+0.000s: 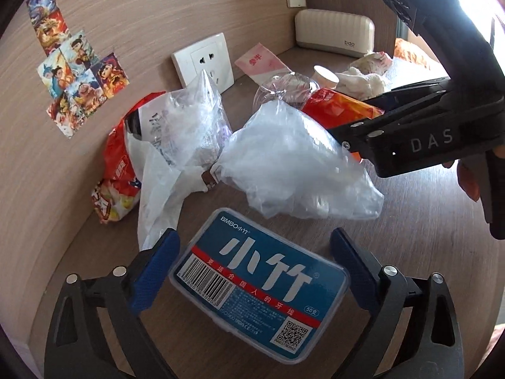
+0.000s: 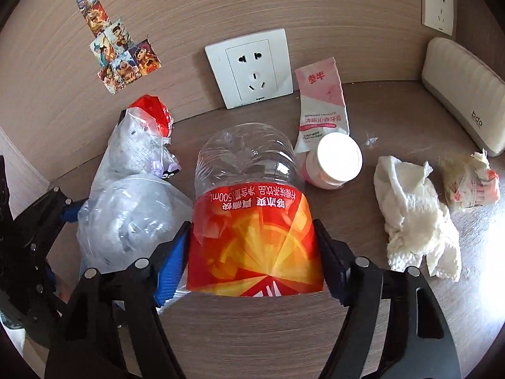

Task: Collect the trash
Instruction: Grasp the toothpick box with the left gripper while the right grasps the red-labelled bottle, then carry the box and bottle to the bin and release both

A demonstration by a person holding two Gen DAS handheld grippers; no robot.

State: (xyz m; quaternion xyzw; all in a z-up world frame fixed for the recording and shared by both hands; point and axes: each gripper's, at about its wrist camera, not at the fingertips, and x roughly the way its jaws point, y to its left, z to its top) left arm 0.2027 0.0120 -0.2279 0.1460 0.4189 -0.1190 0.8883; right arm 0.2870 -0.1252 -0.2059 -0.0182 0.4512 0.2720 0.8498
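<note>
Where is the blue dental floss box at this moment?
In the left wrist view, the blue floss box lies on the desk between the open left tongs, just in front of the crumpled clear plastic bag.

Bright daylight floods in from far right of the fingers point(image 1: 151, 271), blowing out that corner white and glaring on the surface point(image 2: 479, 252), while fisheye curvature darkens every edge.
</note>
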